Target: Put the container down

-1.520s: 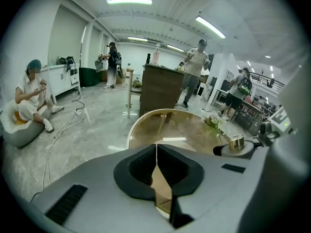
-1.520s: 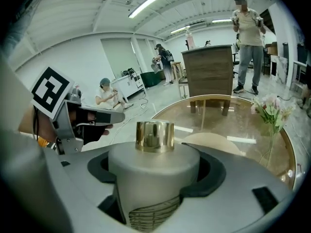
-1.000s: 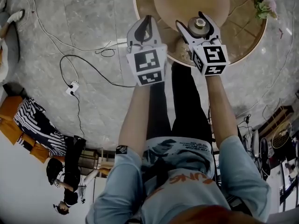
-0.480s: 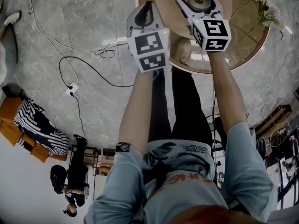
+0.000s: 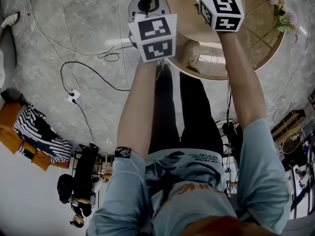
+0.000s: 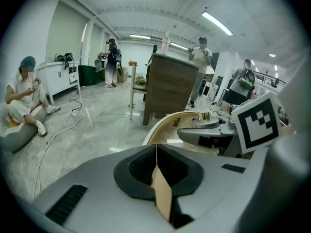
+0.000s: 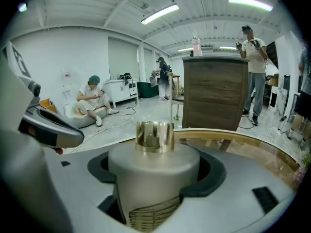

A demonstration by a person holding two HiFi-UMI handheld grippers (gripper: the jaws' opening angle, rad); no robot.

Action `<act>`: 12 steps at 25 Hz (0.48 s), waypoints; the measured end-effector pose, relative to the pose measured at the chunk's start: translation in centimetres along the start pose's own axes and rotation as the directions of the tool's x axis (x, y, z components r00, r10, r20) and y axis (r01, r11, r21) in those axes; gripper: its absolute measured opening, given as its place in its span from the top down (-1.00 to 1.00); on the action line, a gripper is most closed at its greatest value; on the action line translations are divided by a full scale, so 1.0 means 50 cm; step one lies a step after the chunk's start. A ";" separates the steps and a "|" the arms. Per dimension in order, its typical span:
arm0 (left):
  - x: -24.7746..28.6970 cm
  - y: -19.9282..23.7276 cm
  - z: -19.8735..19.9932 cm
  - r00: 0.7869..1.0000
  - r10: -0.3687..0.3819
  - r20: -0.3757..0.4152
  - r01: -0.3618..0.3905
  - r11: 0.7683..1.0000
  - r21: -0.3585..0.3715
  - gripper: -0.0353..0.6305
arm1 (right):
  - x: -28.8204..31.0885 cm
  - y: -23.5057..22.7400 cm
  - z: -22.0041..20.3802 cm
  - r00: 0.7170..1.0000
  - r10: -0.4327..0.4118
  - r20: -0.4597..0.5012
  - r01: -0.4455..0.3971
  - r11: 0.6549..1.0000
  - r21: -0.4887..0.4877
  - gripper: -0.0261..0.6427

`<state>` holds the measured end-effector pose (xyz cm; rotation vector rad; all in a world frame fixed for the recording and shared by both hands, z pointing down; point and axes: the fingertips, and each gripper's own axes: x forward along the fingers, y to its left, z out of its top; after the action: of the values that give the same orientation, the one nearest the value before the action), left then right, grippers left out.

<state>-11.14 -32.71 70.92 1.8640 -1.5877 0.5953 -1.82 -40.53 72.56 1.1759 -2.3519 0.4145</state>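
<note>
Above round table [image 5: 256,33], right gripper [image 7: 158,178] clamps container [image 7: 153,152] (left gripper [image 6: 156,149] closed).

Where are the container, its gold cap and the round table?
container [image 7: 153,176]: right gripper view, pale side wall.
gold cap [image 7: 154,136]: right gripper view, shiny front.
round table [image 5: 253,38]: head view, bare top near rim.

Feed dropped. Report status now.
Left gripper shut, empty. Right gripper shut on container, over round table. Flowers at table's edge, well aside.
</note>
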 end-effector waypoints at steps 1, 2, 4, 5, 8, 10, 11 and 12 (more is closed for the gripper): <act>0.003 0.003 0.003 1.000 0.003 0.001 -0.003 1.000 -0.001 0.80 | 0.006 -0.003 0.005 1.000 0.003 0.003 -0.003 1.000 -0.008 -0.16; 0.005 0.005 0.005 1.000 0.005 0.002 -0.005 1.000 -0.001 0.80 | 0.011 -0.006 0.009 1.000 0.008 0.006 -0.008 1.000 -0.014 -0.16; 0.006 0.007 0.008 1.000 0.007 0.003 -0.007 1.000 -0.003 0.80 | 0.014 -0.007 0.012 1.000 0.020 0.011 -0.020 1.000 -0.022 -0.16; 0.006 0.006 0.009 1.000 0.007 0.002 -0.007 1.000 -0.003 0.80 | 0.012 -0.007 0.011 1.000 0.024 0.012 -0.024 0.999 -0.027 -0.16; 0.003 -0.002 0.010 1.000 0.003 0.002 -0.003 1.000 -0.004 0.80 | 0.003 -0.003 0.002 0.999 0.031 -0.010 -0.032 0.997 -0.067 -0.17; 0.000 -0.007 0.011 1.000 -0.001 0.004 0.001 1.000 -0.003 0.80 | -0.004 0.006 -0.006 0.998 0.040 -0.045 -0.045 0.993 -0.112 -0.17; -0.001 -0.009 0.010 1.000 -0.001 0.005 0.001 1.000 -0.003 0.80 | -0.007 0.009 -0.010 0.997 0.043 -0.060 -0.050 0.991 -0.125 -0.17; -0.003 -0.011 0.009 1.000 -0.002 0.005 0.002 1.000 -0.003 0.80 | -0.010 0.009 -0.015 0.996 0.044 -0.072 -0.052 0.990 -0.128 -0.17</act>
<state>-10.64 -32.88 70.40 1.8660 -1.5891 0.5880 -1.71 -39.58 72.89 1.0307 -2.3139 0.3080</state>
